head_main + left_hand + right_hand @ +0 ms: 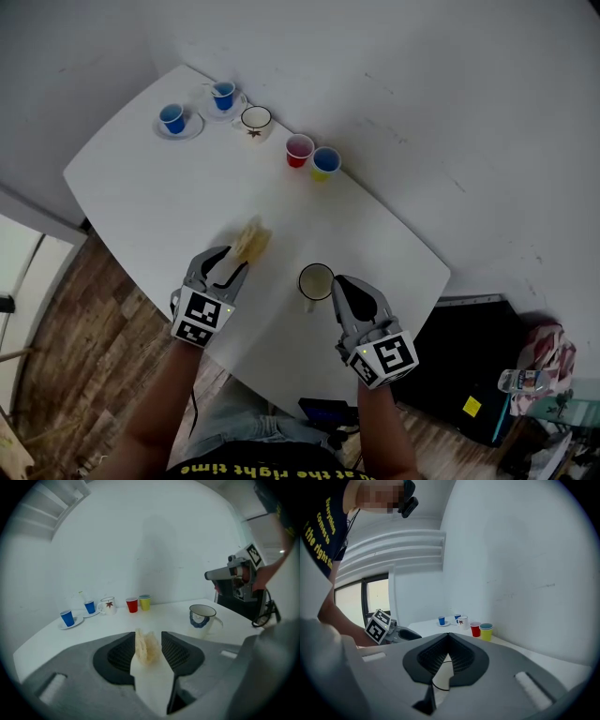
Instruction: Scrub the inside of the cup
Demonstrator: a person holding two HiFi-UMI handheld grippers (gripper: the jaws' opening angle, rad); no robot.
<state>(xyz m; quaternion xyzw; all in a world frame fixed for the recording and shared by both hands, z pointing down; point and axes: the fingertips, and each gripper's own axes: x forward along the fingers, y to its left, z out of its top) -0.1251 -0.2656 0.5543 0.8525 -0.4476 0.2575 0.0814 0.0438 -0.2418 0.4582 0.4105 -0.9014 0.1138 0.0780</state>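
We held the left claw (149, 638) low over the white table (141, 202), its jaws apart, with the pale yellow sponge (146, 649) standing between them at the tips. The cup (316, 280), white with a dark rim, stood upright on the table to the right of the sponge. Our right claw (340, 285) hung just beside and a little above its rim, jaws together on nothing. Along the table's far edge stood two blue cups (172, 118), a white mug (255, 120), a red cup (299, 150) and a yellow cup (325, 163).
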